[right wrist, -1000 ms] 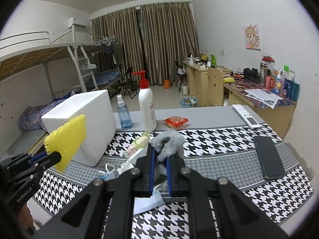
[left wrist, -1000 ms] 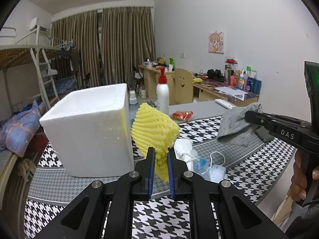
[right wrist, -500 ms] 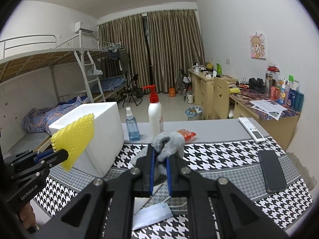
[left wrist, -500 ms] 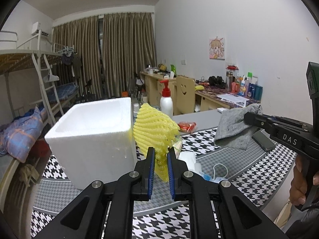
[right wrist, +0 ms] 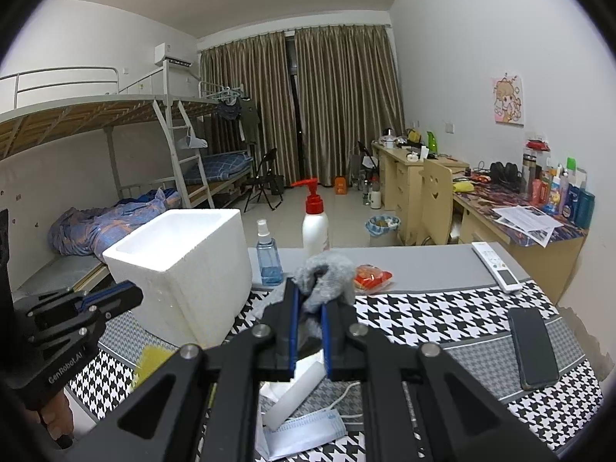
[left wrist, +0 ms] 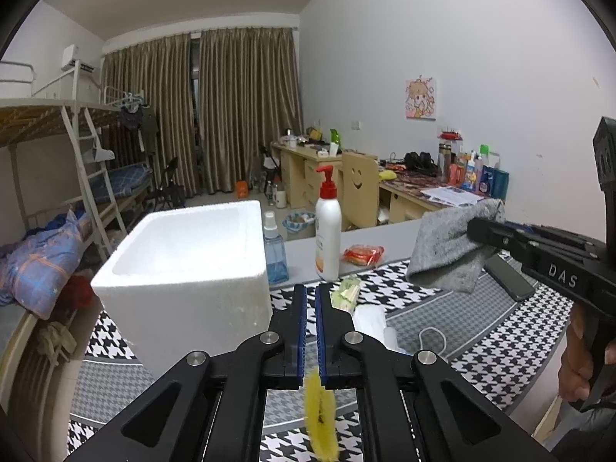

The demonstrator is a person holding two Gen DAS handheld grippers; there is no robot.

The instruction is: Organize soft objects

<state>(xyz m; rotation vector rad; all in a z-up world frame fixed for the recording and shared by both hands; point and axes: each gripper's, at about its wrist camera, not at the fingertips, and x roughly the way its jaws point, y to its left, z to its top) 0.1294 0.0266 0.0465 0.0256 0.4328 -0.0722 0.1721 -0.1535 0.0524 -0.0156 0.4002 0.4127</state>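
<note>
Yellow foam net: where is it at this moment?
Right wrist view: the yellow foam net is low left, under the left gripper, in front of the white foam box.

A grey tabletop (right wrist: 423, 265) carries a black-and-white houndstooth cloth with grey bands (right wrist: 442, 315) over its near part. On the left stands an open white foam box (right wrist: 184, 265). Just right of it, on the bare grey strip, stand a small clear blue spray bottle (right wrist: 268, 258) and a tall white pump bottle with a red top (right wrist: 315, 223). Near them lies a red and orange snack packet (right wrist: 372, 275). At the far right edge lies a white remote control (right wrist: 496, 265). On the cloth to the right lies a black phone, face up (right wrist: 533, 346). At the near edge lie a pale blue face mask (right wrist: 304, 431), a white foam block (right wrist: 292, 392) and a white cord (right wrist: 346, 389).
</note>
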